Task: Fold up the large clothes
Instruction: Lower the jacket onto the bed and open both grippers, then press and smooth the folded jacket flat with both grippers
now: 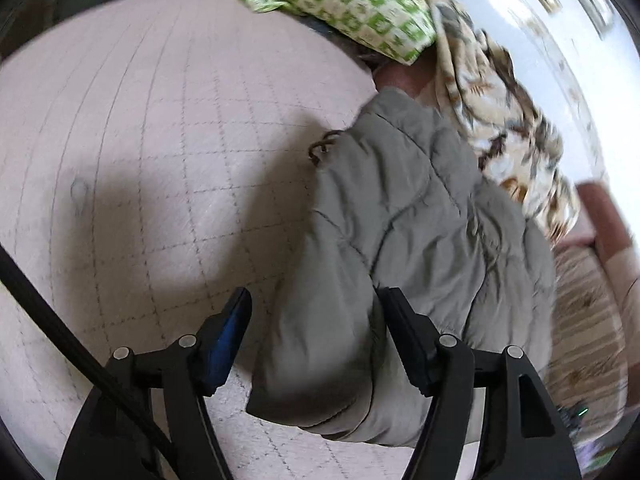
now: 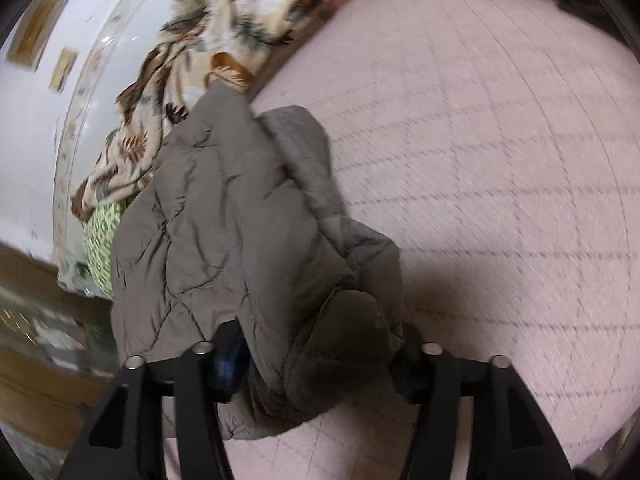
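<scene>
while the grey quilted jacket [image 1: 404, 216] is lying bunched on the pink quilted bed cover [image 1: 160, 128], both tools are sitting over its near edge. the left tool [image 1: 316, 320] is standing with its jaws apart, a thick fold of the jacket lying between them; its right finger is touching the cloth while the left finger, with its blue pad, is standing clear of it over the cover. the right tool [image 2: 320, 344] is likewise standing parted, with a puffy fold of the jacket [image 2: 240, 216] filling the gap between its fingers; whether its pads are pressing the cloth i cannot tell, since the fold is hiding them. beyond the jacket, a cream blanket with brown leaf print [image 2: 192, 60] is lying heaped just beside its far edge, and a green patterned pillow [image 1: 340, 4] is resting near the jacket, against that blanket. behind the jacket and blanket, a white wall [image 2: 32, 100] is carrying framed pictures [image 2: 36, 32].
</scene>
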`<state>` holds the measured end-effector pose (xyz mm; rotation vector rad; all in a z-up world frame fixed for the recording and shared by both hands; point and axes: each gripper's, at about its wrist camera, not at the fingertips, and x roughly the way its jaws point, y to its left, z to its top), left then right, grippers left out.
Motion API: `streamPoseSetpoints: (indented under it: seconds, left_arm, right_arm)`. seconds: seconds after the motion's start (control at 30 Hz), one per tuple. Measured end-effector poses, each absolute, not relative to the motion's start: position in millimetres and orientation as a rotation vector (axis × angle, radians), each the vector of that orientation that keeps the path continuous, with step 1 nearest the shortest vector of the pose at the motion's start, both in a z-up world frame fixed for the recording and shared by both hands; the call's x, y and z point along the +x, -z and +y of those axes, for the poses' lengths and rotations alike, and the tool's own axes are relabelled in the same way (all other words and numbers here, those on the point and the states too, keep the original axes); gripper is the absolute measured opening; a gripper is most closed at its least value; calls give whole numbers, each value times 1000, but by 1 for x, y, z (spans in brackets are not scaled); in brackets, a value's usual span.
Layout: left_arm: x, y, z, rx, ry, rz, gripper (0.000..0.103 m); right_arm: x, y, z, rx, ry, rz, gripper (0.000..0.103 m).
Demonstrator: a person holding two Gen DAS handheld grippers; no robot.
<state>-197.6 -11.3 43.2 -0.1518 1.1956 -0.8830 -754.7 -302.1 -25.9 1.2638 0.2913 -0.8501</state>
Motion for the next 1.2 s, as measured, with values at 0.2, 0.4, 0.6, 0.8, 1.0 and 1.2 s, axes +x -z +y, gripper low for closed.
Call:
streamPoseSetpoints:
  seconds: [0.2,0.4,0.6,0.8,1.0,1.2]
  left_arm:
    - [-191,-62,17,-227,755,1086,69]
    - [-211,-95,17,-127,663,852,69]
    - [-292,-124,-34,123,809,562,69]
    - [-376,-110,-93,357,1026,472,70]
    - [-392,-78,-118,482,1051,550,71]
    - [-380,-56,-126,472,1044,676,84]
  right_arm:
    - [-779,6,-283,1250,882,221,66]
    - [-809,-22,-268,1103,1065,133,68]
    - [-737,-66,-251,729,1004,247,68]
    - [-646,-75,-228,461,908,384,68]
    - [-605,-51,-234,449,883,480,68]
    - [-589,-20,-252,531,891,574,73]
